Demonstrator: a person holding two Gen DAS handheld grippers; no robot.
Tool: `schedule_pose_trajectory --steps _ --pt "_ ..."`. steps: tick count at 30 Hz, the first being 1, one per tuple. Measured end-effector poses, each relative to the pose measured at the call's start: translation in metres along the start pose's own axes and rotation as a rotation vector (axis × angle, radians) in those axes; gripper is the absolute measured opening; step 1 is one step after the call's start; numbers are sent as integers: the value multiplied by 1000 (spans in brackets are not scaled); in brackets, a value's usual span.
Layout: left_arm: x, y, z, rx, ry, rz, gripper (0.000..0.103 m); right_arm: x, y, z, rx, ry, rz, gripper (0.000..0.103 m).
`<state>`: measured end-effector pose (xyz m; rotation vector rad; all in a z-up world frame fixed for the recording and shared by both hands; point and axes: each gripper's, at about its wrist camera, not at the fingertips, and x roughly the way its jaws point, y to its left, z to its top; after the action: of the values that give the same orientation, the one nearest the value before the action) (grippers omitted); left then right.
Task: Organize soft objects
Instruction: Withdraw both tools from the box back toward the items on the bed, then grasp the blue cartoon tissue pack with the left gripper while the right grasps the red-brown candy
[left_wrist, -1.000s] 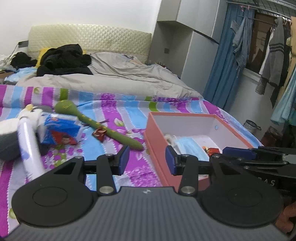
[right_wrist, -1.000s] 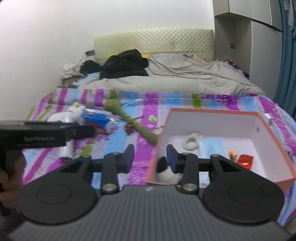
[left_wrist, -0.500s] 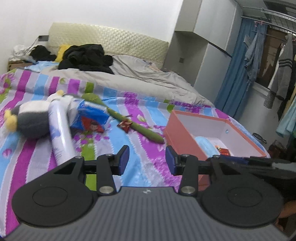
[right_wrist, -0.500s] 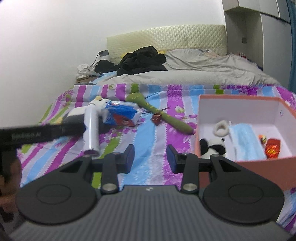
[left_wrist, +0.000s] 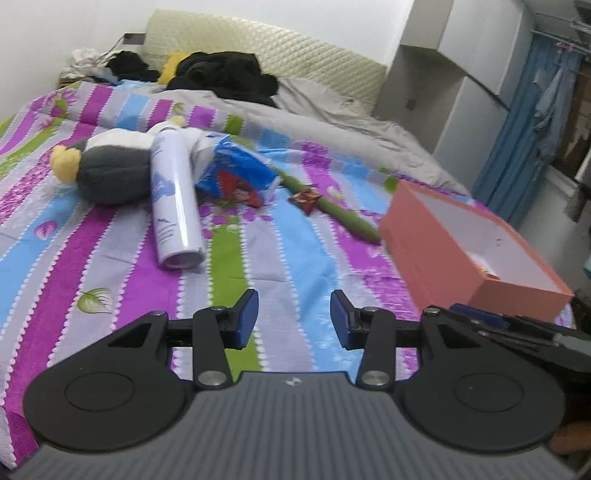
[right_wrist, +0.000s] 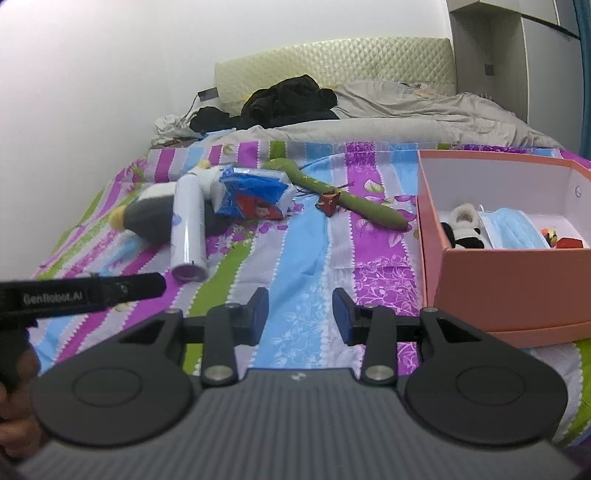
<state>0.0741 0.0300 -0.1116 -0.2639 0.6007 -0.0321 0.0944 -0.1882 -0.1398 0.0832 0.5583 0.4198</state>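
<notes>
So we've swung both views away from the box (right_wrist: 506, 291) and back toward the pile on the bed (left_wrist: 258, 258). Left gripper (left_wrist: 293, 319) and right gripper (right_wrist: 300, 315) both hang apart, empty. Penguin plush (left_wrist: 110, 173) lies beside the spray can (left_wrist: 175, 206), probably next up.

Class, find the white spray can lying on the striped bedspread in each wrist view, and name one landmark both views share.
Left wrist: white spray can left of centre, beside the grey plush.
Right wrist: white spray can left of centre, mid-height.
Shared landmark: blue tissue pack just right of it.
</notes>
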Motion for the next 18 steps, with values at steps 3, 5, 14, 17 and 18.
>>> schedule_pose_trajectory --steps 3,5,14,17,18 --pt "12 5 4 -1 12 40 49 14 4 -2 -7 0 8 41" --pt "19 9 8 -7 11 54 49 23 6 -1 -13 -4 12 41" --pt "61 20 36 51 -7 136 49 91 1 7 -7 -31 -5 41" --pt "81 24 45 65 -3 154 49 119 -5 5 -10 -33 -20 41" --pt "88 26 47 62 -7 160 49 128 -8 5 -6 -28 -20 41"
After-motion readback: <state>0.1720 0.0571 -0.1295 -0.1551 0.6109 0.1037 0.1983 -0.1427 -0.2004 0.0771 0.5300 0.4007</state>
